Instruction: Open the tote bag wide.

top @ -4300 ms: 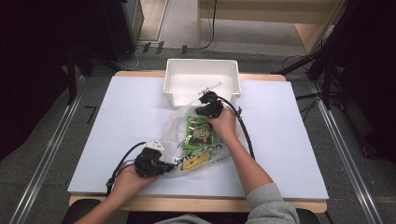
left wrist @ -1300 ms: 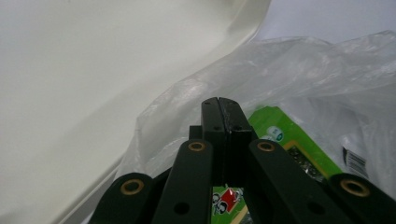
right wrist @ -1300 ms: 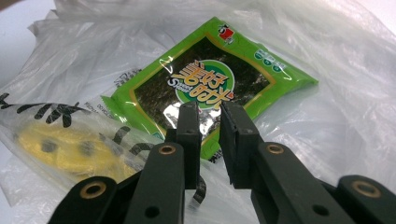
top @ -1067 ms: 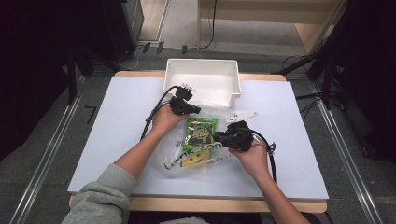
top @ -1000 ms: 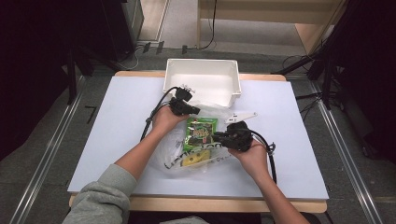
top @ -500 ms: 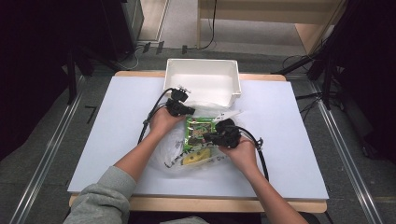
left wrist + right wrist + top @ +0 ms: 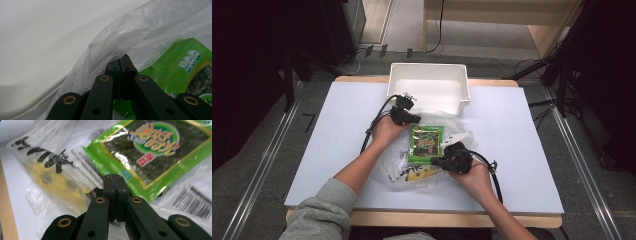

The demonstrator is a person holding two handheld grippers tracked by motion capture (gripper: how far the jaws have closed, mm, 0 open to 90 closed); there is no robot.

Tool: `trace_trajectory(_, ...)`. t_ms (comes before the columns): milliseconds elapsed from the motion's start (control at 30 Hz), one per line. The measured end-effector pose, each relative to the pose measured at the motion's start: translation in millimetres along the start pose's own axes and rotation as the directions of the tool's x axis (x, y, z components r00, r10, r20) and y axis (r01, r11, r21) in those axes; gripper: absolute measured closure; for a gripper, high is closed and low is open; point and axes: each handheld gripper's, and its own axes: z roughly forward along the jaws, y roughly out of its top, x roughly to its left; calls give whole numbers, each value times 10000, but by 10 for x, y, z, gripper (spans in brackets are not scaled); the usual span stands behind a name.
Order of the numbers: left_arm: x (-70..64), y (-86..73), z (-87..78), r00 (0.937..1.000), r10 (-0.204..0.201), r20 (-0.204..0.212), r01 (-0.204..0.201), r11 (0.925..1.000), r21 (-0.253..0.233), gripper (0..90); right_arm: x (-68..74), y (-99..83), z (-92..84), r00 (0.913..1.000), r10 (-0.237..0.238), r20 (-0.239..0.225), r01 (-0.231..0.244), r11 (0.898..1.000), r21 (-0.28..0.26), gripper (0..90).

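The clear bag [image 7: 432, 150] lies mid-frame in the high view, just below the white bin [image 7: 428, 90] at top centre, with the green pack [image 7: 427, 144] and a yellow-and-black pack [image 7: 414, 173] inside it. The left gripper [image 7: 414, 118] sits at the bag's upper edge beside the bin; in the left gripper view its jaws stand fully closed with film [image 7: 125, 37] bunched around the tips, so it looks pinched on the bag. The right gripper [image 7: 435, 161] lies at the lower right of the green pack [image 7: 152, 155], its jaws having just drawn together and now meeting tip to tip; whether they have caught film I cannot tell. The main risk, as I judge it, is the thin film: pulled from two ends it could stretch, tear or slip out of a pinch, and the mouth could collapse. Next, a tug on the bag alone could tip the packs out onto the table [image 7: 337, 135]. Lesser, the right tips could nip the green pack instead of film and crease it. Writing: the green pack bears yellow lettering in a round emblem and a small red label, not readable to me; bold black characters mark the yellow-and-black pack [image 7: 50, 177]; a barcode [image 7: 192, 205] shows at lower right.
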Motion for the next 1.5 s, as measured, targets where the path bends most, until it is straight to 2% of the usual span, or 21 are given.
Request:
trace_trajectory(200, -5, 7, 0, 10000, 50, -38, -50, 10000, 59, 900, 74, -157, -17, 9999, -97, -44, 99, 9993, 361, 900)
trace_trajectory(367, -10, 10, 0, 9999, 139, -97, -138, 9999, 86, 900, 86, -263, -26, 10000, 8, -19, -6, 9982, 605, 900)
trace_trajectory(467, -13, 10, 0, 9998, 145, -111, -145, 9999, 84, 900, 90, -327, -46, 10000, -36, 10, 36, 9981, 614, 900)
trace_trajectory(700, -13, 10, 0, 9998, 153, -131, -152, 9998, 85, 900, 103, -476, -110, 10000, 16, 2, -16, 9997, 230, 900)
trace_trajectory(900, -4, 8, 0, 9997, 102, -234, -102, 9999, 4, 900, 165, -558, -163, 9999, -111, -48, 112, 9996, 258, 900)
trace_trajectory(967, 3, 13, 2, 9998, 36, -192, -36, 10000, 2, 900, 179, -569, -173, 9997, -243, 70, 241, 9994, 257, 900)
trace_trajectory(1100, -17, 25, 4, 10000, -32, -11, 33, 10000, 19, 888, 173, -522, -146, 9991, -216, 361, 207, 9995, 254, 899)
trace_trajectory(1267, -73, 46, -25, 9996, 220, 155, -218, 9997, -138, 863, 163, -482, -125, 9990, -127, 427, 117, 9996, 239, 880)
trace_trajectory(1433, -90, 78, -132, 9985, 48, 547, -18, 9985, -545, 804, 143, -434, -203, 9992, 9, 406, 0, 9997, -234, 828)
trace_trajectory(1500, -105, 100, -197, 9975, 189, 688, -144, 9977, -656, 762, 128, -412, -227, 9990, 39, 439, -23, 9993, -363, 807)
